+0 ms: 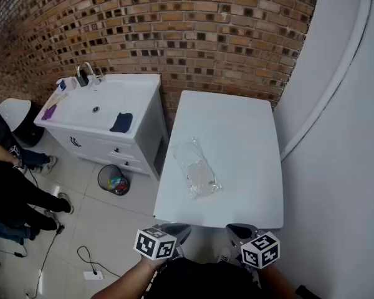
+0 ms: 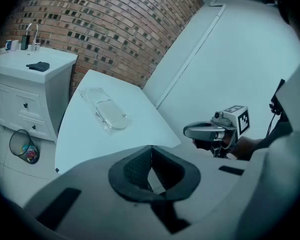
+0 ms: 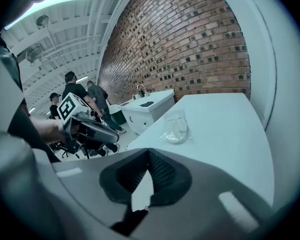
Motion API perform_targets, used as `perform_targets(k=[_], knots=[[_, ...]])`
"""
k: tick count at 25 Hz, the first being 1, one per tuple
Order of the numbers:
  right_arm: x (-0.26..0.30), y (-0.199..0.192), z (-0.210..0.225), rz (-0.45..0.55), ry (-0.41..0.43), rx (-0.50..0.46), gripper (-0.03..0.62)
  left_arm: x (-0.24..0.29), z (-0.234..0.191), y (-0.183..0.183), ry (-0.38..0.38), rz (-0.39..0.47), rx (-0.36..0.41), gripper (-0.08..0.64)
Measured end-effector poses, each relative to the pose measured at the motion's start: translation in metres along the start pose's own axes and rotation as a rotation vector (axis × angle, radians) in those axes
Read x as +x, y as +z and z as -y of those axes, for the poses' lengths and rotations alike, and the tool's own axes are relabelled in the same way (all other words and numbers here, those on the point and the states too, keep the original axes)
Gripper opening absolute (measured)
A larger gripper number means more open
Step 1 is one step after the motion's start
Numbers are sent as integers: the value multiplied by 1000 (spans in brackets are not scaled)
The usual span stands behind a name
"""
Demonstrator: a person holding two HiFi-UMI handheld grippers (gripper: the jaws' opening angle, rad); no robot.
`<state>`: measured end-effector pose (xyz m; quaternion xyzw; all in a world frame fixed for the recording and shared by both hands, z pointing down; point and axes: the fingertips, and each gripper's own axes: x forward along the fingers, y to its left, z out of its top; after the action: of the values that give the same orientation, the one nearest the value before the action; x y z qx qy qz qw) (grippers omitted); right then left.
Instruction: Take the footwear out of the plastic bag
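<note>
Thin plastic bag point(image 1: 196, 167) on tabletop point(image 1: 237, 129) looks light, floppy and slippery, so best pinch its loose edge beside the footwear point(image 1: 201, 175); left gripper point(image 1: 179, 228) and right gripper point(image 1: 237, 228) fingers closed, empty.

White rectangular table point(image 1: 249, 136), top plain. 1 item on it: clear plastic bag point(image 1: 197, 170), crumpled, lying flat, left of centre, nearer near edge, fully within table edges. Pale footwear point(image 1: 200, 175) visible inside bag, toward its near end. Count inside: cannot tell.
</note>
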<state>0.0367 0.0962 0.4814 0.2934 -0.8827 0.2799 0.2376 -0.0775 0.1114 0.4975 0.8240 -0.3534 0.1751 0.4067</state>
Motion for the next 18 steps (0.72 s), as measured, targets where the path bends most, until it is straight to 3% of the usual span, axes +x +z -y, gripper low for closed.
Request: perform_targets(k=[11,18], knots=[[23,4,-29,-23,-32,-18,2,-23,-27,0,-35,7,20,8],[40,6,-60,-33,-78,-31,2,-41,-50,-13,-72,-34,42,8]])
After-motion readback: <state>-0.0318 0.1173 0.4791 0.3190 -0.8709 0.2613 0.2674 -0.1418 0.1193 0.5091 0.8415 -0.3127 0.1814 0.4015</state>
